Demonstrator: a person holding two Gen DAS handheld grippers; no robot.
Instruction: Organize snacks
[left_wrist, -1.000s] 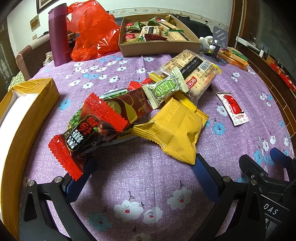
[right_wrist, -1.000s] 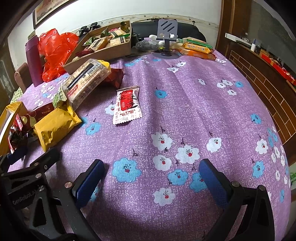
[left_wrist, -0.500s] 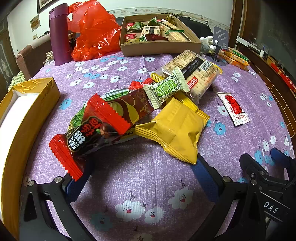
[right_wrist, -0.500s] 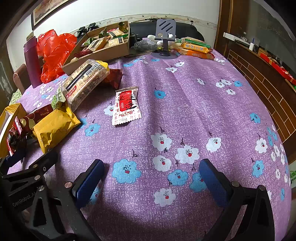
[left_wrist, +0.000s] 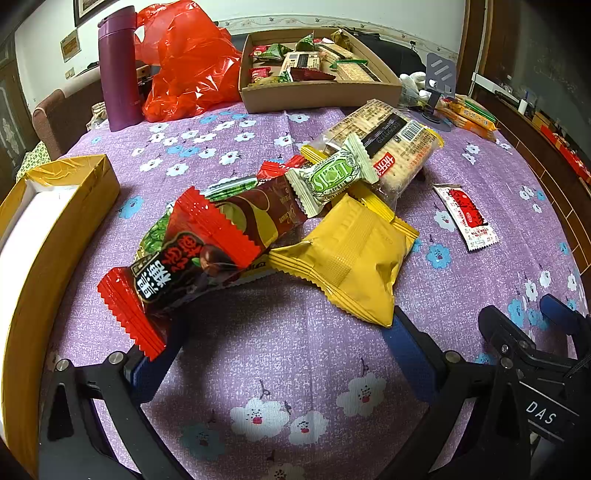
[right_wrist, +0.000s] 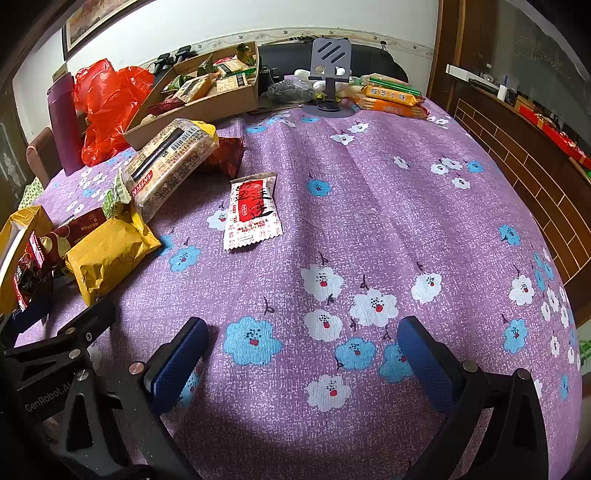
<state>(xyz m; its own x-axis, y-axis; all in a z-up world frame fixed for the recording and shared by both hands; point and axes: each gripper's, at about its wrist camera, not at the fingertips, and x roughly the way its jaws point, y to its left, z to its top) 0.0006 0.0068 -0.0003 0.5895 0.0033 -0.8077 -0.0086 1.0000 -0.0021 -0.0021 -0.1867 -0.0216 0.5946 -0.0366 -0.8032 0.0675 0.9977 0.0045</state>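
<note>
Left hand-held gripper (left_wrist: 284, 345) spread wide, low over the tabletop (left_wrist: 295, 369), nothing between the fingers. Yellow pouch (left_wrist: 351, 254) taken as landmark, lying in the heap of snacks. Nearest corner of the pouch just at the tip of the right blue finger pad (left_wrist: 410, 358); cannot tell whether touching. Left of the pouch: red-and-black candy wrapper (left_wrist: 173, 269), lower crimped end overlapping the tip of the left pad (left_wrist: 155, 369). Behind that wrapper, brown chocolate bar pack (left_wrist: 266, 218), leaning up toward a green-and-white sweet (left_wrist: 332, 173) beyond the pouch. Further beyond the pouch: long cracker pack (left_wrist: 391, 144), clear wrap with black band. Right of the pouch, apart from the heap: flat red-and-white sachet (left_wrist: 467, 218) alone on the cloth. Far left of the pouch: open yellow box (left_wrist: 74, 206), white inside. Far behind the pouch: cardboard tray (left_wrist: 317, 88) already holding several snacks, red plastic bag (left_wrist: 184, 62) and purple flask (left_wrist: 118, 70) to its left.

Right hand-held gripper (right_wrist: 306, 354) also spread, empty, over bare flowered cloth well right of the pouch (right_wrist: 107, 254). Sachet (right_wrist: 253, 212) ahead of it and to the left, not between the fingers. Grey phone stand (right_wrist: 330, 74) at the far edge.
</note>
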